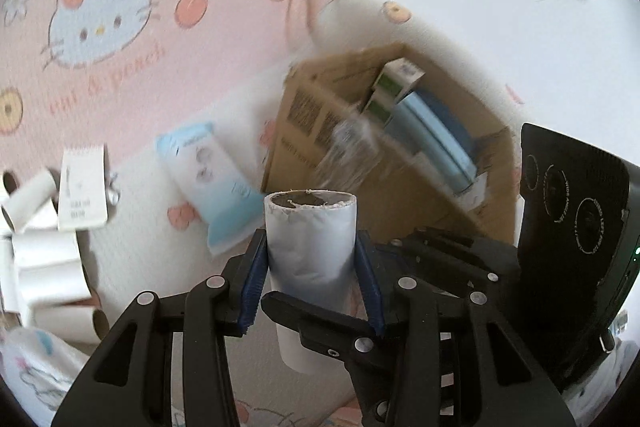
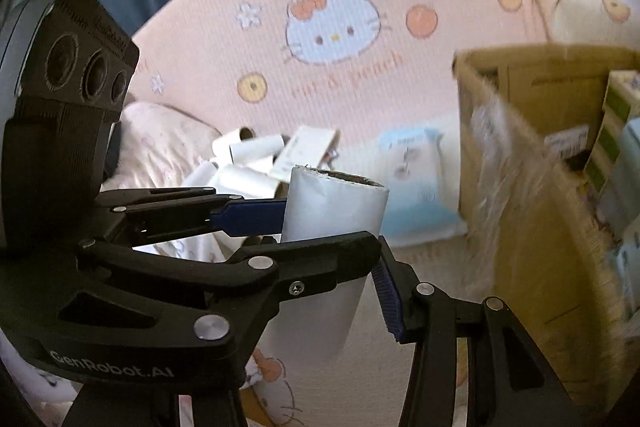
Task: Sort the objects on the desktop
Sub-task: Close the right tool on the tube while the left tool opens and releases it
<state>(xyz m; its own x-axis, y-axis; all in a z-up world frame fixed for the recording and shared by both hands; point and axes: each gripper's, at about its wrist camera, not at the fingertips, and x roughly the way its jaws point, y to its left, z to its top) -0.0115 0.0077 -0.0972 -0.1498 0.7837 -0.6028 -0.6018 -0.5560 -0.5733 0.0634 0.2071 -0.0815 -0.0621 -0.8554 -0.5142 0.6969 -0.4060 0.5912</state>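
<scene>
Now both your grippers clench one white paper roll (image 1: pixel 310 239): left gripper (image 1: pixel 312 267), right gripper (image 2: pixel 340 259); it hangs above the pink blanket (image 1: pixel 120 87); the open cardboard box (image 1: pixel 400 187) rim stands just right.

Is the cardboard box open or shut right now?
Open. The cardboard box has no lid across its top; blue packs and a green-white carton show inside.

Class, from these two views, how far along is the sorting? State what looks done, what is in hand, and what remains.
Done: several packs already stand in the cardboard box. In hand: both the left tool and right tool grip one white roll. Left: the roll pile, a white card and a blue wipes pack lie outside.
</scene>
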